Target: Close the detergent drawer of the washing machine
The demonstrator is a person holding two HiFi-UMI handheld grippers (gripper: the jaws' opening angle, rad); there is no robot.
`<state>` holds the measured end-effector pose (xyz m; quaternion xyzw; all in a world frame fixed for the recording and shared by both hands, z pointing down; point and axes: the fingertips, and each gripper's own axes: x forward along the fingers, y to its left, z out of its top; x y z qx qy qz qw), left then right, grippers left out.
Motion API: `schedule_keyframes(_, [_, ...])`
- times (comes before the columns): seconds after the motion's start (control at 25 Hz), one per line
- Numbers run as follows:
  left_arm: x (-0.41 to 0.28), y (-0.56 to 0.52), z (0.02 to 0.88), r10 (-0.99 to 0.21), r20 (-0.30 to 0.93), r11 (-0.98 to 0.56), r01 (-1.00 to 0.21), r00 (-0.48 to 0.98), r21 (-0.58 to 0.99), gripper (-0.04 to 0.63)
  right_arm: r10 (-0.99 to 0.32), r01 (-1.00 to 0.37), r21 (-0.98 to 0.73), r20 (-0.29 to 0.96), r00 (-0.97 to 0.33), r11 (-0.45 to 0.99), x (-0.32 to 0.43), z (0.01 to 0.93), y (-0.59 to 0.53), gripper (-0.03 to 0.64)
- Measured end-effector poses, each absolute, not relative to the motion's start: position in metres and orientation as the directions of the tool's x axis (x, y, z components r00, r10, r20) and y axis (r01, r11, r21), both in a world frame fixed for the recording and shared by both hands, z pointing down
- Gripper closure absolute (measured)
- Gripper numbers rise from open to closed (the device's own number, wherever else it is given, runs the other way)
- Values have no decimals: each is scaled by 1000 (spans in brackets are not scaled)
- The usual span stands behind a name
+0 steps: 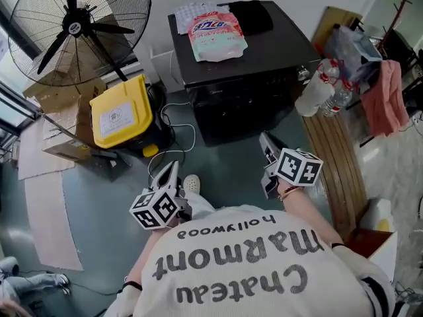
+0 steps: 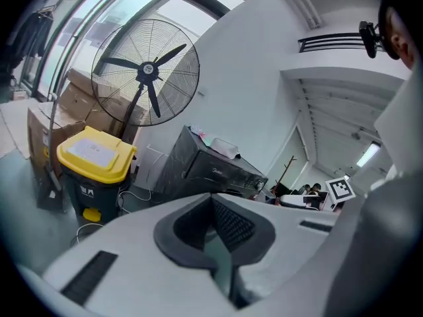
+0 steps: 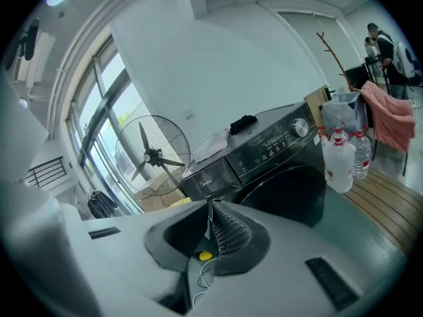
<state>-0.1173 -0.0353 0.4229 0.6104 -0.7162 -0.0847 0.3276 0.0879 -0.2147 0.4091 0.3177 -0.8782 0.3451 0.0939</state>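
On the grey floor (image 1: 228,167), the washing machine (image 1: 244,71) has its detergent drawer (image 3: 206,183) flush at the front's upper left; I judge closing complete. My left hand-held gripper (image 1: 166,172) and right hand-held gripper (image 1: 267,144) hang clear of it, jaws together, empty.

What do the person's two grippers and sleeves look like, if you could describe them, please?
Both the left gripper and right gripper have pale grey bodies, dark ribbed pads and a white cube bearing black square markers. The person wears a cream top with dark lettering.
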Motion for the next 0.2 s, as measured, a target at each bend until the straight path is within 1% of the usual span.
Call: schedule_keyframes(0.2, [-124,-38,424,-929,369,240,-818,-37,523,588,-487,-626,-543,396,-779,560,80,413,-214,574])
